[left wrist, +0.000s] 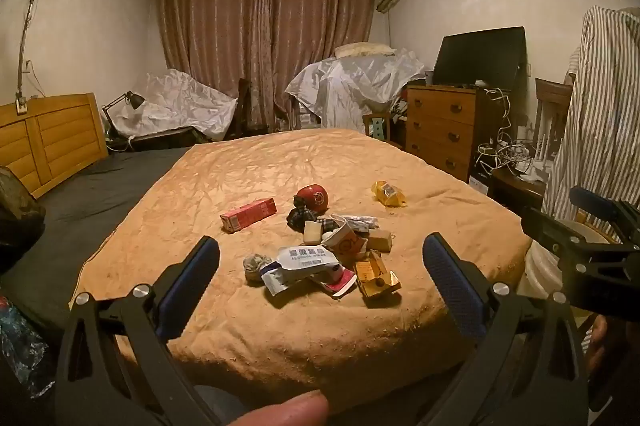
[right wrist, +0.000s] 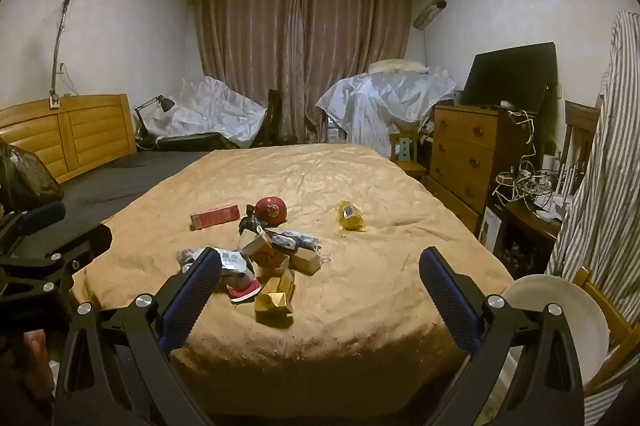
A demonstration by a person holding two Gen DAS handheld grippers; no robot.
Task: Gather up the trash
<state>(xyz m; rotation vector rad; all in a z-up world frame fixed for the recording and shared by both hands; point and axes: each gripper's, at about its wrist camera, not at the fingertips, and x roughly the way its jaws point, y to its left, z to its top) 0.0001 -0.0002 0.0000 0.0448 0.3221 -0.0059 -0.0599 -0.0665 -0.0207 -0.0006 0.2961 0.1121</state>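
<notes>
i'm holding the left gripper (left wrist: 320, 282) and right gripper (right wrist: 320, 278) spread wide and empty, short of the trash pile (left wrist: 332, 258) near the bed's (left wrist: 280, 338) front edge; grabbing overlapped wrappers is risking scattering them.

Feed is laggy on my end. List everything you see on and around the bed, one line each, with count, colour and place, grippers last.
bedspread: one, tan, covering the bed
red carton: one, red, left of the pile
red ball: one, red, behind the pile
yellow wrapper: one, yellow, apart on the right
wipes packet: one, white, front of the pile
gold box: one, gold, front right of the pile, opened
white bucket: one, white, beside the bed's right corner
dresser: one, brown wood, right wall
monitor: one, black, on the dresser
headboard: one, light wood, far left
left gripper: one, black with blue pads, open, empty
right gripper: one, black with blue pads, open, empty
</notes>
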